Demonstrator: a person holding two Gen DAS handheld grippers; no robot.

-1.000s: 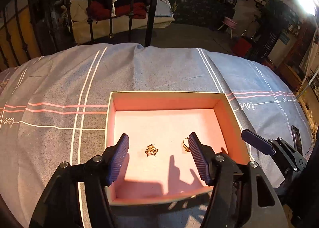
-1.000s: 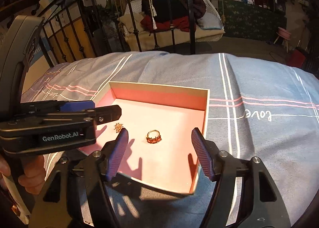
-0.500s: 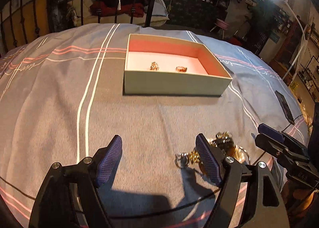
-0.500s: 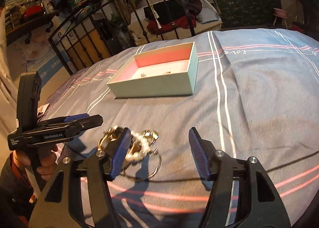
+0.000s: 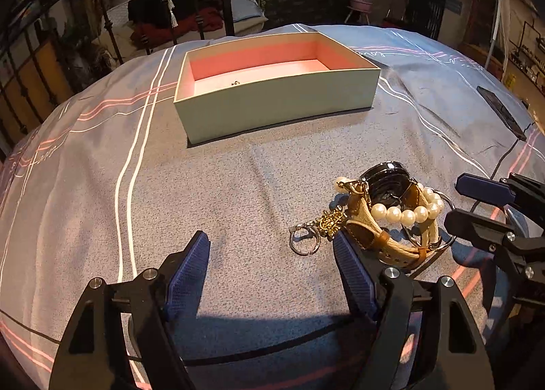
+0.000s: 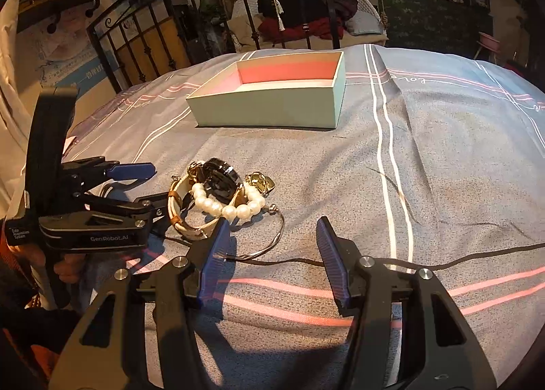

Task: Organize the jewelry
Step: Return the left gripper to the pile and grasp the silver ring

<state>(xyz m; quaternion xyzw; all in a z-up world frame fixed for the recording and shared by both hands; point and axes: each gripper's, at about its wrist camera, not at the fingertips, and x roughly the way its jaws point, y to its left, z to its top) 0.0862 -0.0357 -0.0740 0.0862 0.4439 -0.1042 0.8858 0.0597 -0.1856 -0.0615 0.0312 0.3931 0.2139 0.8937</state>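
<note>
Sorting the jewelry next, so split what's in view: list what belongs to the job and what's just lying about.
Job:
- pearl bracelet
- watch
- ring with gold charm
- thin bangle
- box
- left gripper, right gripper, both open

Lying about:
- phone
- black cable

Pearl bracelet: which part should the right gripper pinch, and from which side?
Probably the near arc of the pearl bracelet, from above: it bulges toward the right gripper and lies over the watch, so the beads sit raised and exposed; jaws across the strand.
</note>
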